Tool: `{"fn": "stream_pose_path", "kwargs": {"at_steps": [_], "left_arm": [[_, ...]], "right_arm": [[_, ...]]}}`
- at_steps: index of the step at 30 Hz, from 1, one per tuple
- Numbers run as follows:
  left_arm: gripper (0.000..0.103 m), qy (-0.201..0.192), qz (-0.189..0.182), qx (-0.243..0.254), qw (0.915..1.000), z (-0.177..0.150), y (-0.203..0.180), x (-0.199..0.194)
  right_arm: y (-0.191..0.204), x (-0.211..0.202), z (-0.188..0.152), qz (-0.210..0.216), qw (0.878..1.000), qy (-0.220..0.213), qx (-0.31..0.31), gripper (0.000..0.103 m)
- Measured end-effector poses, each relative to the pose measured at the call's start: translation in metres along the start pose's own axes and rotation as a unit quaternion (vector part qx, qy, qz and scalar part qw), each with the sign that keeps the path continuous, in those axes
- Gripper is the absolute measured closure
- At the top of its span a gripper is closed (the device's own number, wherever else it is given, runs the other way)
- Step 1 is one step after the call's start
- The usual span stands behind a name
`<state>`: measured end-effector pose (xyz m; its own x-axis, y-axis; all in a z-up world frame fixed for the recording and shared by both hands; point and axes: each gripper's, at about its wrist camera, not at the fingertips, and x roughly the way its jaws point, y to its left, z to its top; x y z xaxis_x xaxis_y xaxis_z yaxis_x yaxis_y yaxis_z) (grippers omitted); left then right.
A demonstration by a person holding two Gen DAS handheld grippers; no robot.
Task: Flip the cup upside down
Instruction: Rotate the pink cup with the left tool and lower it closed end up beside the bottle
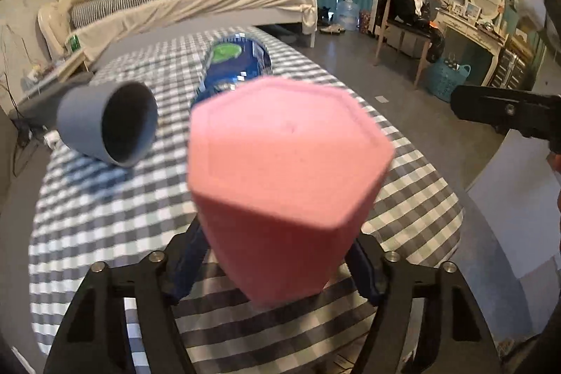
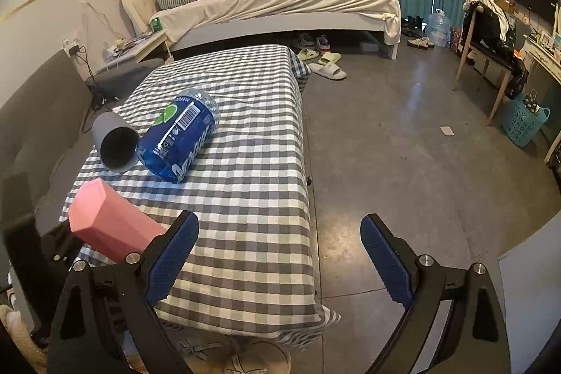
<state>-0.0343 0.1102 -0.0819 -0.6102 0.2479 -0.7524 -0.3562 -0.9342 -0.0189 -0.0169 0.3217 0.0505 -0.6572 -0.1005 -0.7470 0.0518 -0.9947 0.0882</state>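
My left gripper (image 1: 277, 255) is shut on a pink hexagonal cup (image 1: 287, 170), held above the checked table with its closed base toward the camera. In the right wrist view the pink cup (image 2: 108, 226) shows at the lower left, lying near level in the left gripper. My right gripper (image 2: 278, 255) is open and empty over the table's right edge. It also shows at the right in the left wrist view (image 1: 505, 111).
A grey cup (image 1: 108, 125) (image 2: 114, 142) lies on its side on the checked tablecloth (image 2: 252, 163), next to a blue-labelled water bottle (image 2: 180, 139) (image 1: 235, 62), also on its side. A bed (image 2: 280, 6), chair (image 2: 491, 37) and blue basket (image 2: 524, 120) stand beyond on the floor.
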Motion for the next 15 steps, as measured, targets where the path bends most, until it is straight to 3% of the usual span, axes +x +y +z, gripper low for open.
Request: {"fn": "stream_pose_path", "kwargs": {"at_steps": [4, 11, 15], "left_arm": [[0.030, -0.005, 0.037, 0.015, 0.9992, 0.002, -0.004, 0.006], [0.030, -0.007, 0.076, -0.034, 0.9965, 0.011, 0.020, 0.017], [0.030, -0.014, 0.079, -0.027, 0.9964, 0.006, 0.018, 0.014]], "right_arm": [[-0.001, 0.002, -0.001, 0.001, 1.000, 0.001, 0.000, 0.009], [0.000, 0.010, -0.005, 0.005, 1.000, 0.010, -0.005, 0.009], [0.001, 0.015, -0.008, 0.006, 1.000, 0.017, -0.005, 0.009]]}}
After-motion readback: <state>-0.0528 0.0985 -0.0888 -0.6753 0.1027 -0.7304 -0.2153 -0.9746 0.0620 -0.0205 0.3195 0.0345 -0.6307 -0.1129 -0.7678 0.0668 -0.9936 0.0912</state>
